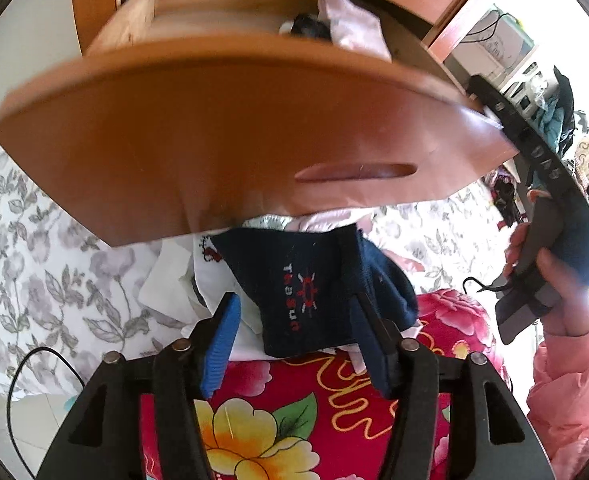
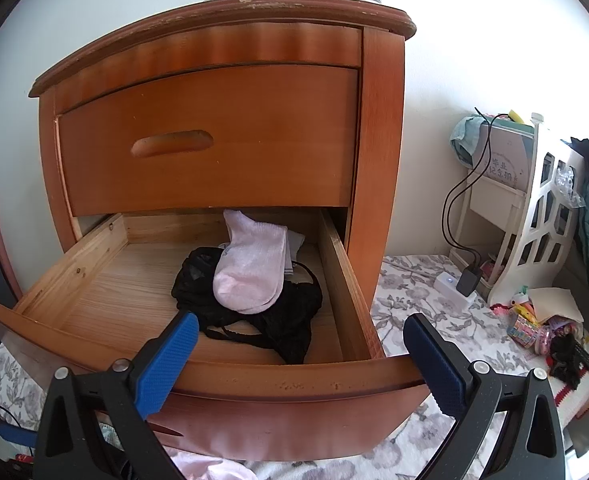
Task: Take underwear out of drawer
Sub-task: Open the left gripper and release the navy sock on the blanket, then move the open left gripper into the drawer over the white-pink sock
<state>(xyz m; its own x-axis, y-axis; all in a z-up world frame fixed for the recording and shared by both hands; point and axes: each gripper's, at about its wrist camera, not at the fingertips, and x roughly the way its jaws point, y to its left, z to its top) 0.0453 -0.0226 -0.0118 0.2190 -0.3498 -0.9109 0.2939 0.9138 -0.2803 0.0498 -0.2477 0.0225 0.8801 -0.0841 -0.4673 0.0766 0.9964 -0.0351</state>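
The lower drawer [image 2: 198, 376] of the wooden nightstand [image 2: 378, 128] stands pulled out, and everything else is best placed from it. Inside, toward its right half, lies the black underwear [image 2: 278, 320], a crumpled lacy heap with thin straps trailing toward the drawer's front wall. A pair of pale pink socks [image 2: 250, 268] rests on top of its rear part, so the two are touching.

The right hand-held gripper [image 2: 298, 360] hovers just above the drawer's front edge with its blue pads spread wide and nothing between them; the left pad's tip overlaps the near edge of the underwear in view, though whether it touches the cloth cannot be told. The left hand-held gripper [image 1: 294, 340] is down below the drawer front, over the bed, its fingers parted and holding nothing. Between them, on the bedding, sits a navy sock [image 1: 314, 284] with a red emblem, atop a small pile of light clothes.

By the look of it, the step in hand is the reach into the drawer for the underwear. The next move calls for the right hand-held gripper to go forward and down past the front wall, close on the front portion of the black cloth clear of the pink socks, then lift; the socks may ride up with it or slide off.
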